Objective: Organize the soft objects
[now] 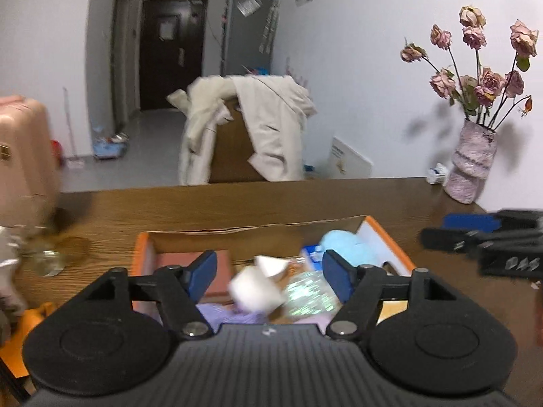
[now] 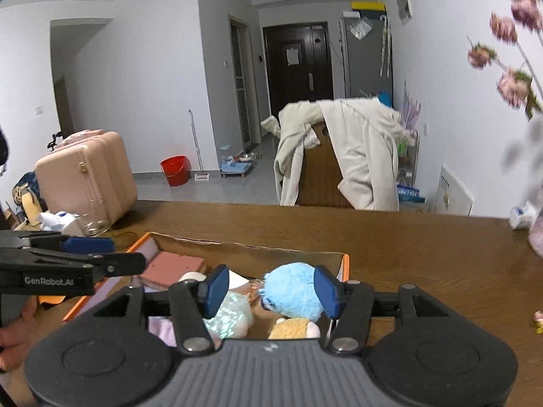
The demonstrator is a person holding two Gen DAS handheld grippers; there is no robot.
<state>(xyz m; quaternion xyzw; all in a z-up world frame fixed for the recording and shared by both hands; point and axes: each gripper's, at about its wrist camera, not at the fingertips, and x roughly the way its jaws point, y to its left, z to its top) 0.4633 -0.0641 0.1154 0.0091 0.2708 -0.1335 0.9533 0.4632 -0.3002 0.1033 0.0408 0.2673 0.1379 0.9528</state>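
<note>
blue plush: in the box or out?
In. The blue plush lies inside the box, below its cardboard walls, beside a sequined toy. Neither gripper's pads press on it.

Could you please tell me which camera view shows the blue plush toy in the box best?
The right wrist view: the blue plush toy sits sharp and nearly whole. The left wrist view shows only a blurred part of it.

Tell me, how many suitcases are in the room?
1: a pink suitcase stands on the floor left of the wooden table, near the red bucket. Others may be hidden.
</note>
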